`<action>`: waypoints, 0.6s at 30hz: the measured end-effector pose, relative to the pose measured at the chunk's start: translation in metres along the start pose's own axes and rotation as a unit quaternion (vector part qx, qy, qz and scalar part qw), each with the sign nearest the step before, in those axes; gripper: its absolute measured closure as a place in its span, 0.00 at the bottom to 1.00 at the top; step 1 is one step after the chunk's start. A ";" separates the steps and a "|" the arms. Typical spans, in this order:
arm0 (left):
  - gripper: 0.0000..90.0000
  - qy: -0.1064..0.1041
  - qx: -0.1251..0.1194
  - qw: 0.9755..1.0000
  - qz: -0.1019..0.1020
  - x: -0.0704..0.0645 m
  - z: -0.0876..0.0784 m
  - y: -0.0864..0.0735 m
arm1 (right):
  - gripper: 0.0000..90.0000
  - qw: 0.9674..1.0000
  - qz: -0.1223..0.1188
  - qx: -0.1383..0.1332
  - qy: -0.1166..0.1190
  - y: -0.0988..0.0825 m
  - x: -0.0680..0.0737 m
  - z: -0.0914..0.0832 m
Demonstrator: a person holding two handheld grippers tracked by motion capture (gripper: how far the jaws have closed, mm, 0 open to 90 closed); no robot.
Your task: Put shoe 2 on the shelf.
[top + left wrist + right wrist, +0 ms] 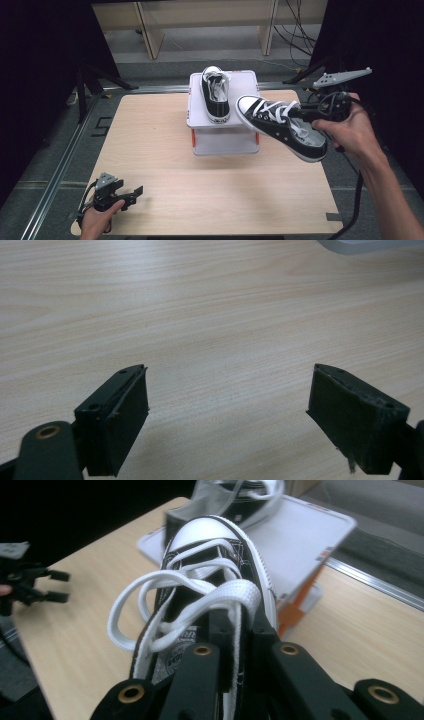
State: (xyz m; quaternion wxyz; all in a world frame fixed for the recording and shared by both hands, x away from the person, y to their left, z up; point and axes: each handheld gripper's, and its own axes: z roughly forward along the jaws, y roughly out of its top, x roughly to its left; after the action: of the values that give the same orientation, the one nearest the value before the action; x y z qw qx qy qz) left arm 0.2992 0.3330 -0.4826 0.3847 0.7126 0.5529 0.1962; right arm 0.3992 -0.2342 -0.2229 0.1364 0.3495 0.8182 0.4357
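A black sneaker [280,127] with white laces and toe cap hangs in the air at the right, its toe toward the white box [245,85]. My right gripper [306,114] is shut on the sneaker's tongue and laces; in the right gripper view the sneaker [200,580] stretches away from the jaws. A matching second sneaker [215,93] lies on the box lid [305,535], toe toward the far edge. My left gripper [136,192] rests low at the table's front left, open, with bare wood between its pads [120,420].
The white box has orange clasps [193,138] and sits at the far middle of the wooden table [165,170]. Metal rails run along the table's left side. Wooden furniture legs and cables lie on the floor beyond.
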 end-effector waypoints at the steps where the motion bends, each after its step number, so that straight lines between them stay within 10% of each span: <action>1: 0.17 0.005 0.001 1.000 0.002 0.000 0.000 0.001 | 0.96 1.000 0.010 0.006 -0.005 0.002 -0.004 0.001; 10: 0.17 -0.002 0.003 1.000 0.004 0.000 0.001 0.001 | 0.96 0.997 0.055 0.026 -0.049 0.030 -0.034 0.032; 18: 0.17 -0.004 -0.001 1.000 0.004 -0.002 0.000 0.002 | 0.96 0.987 0.124 0.040 -0.095 0.062 -0.050 0.072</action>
State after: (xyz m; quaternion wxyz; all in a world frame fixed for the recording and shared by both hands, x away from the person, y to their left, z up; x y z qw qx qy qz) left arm 0.2999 0.3307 -0.4812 0.3866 0.7151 0.5486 0.1953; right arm 0.5010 -0.2005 -0.2192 0.1437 0.4934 0.7686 0.3811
